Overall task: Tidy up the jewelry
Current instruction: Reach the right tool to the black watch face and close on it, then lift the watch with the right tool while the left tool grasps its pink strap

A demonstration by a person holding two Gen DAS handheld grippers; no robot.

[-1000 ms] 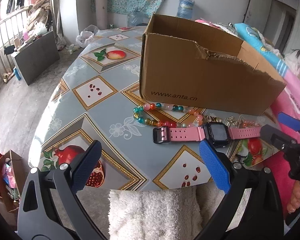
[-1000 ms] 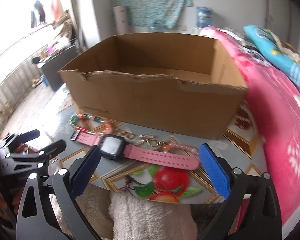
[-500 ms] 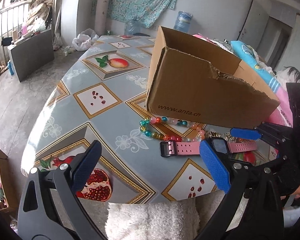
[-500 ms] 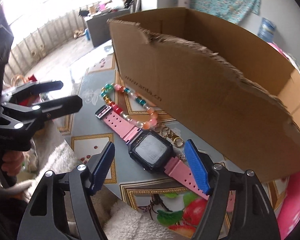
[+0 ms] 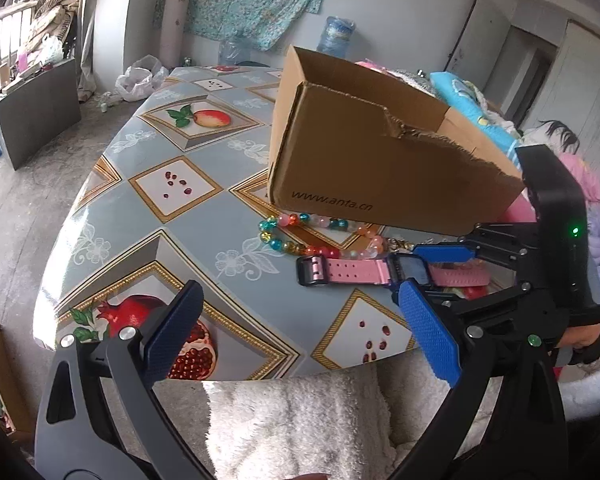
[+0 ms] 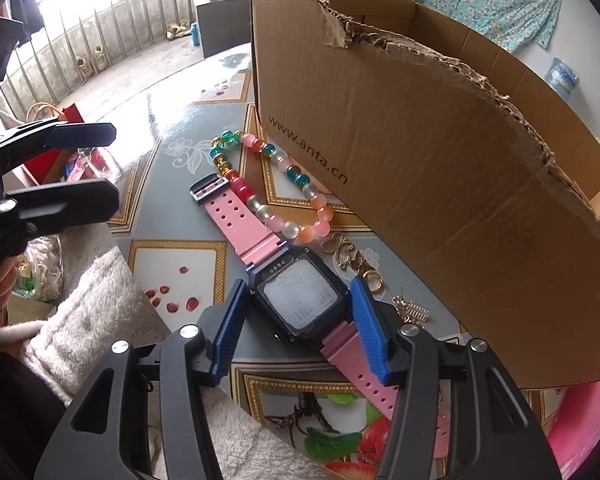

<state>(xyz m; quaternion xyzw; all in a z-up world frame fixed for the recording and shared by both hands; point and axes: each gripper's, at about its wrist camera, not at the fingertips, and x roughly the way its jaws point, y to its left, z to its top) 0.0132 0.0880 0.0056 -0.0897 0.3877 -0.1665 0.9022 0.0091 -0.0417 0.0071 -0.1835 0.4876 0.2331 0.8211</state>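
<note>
A pink watch (image 6: 296, 300) with a black square face lies flat on the patterned table (image 5: 148, 216), in front of a cardboard box (image 6: 440, 168). My right gripper (image 6: 298, 284) points down at it. Its jaws are closing with the watch case between them, and both blue pads (image 6: 366, 320) touch the sides of the case. A bracelet of coloured beads (image 6: 256, 202) lies beside the strap, against the box. My left gripper (image 5: 300, 296) stands open over the near table edge with nothing in it. From there I see the watch (image 5: 348, 272) and the right gripper (image 5: 424, 270) on it.
Small gold trinkets (image 6: 348, 256) and an earring (image 6: 412, 312) lie between the watch and the box (image 5: 360, 168), whose front wall is torn along the top. A white fluffy cloth (image 5: 300, 420) lies below the near table edge. The beads (image 5: 284, 246) lie left of the watch.
The right gripper swung down over the watch, rolled, and narrowed its jaws from wide open until the pads meet the case. The left gripper drifted a little and stayed open.
</note>
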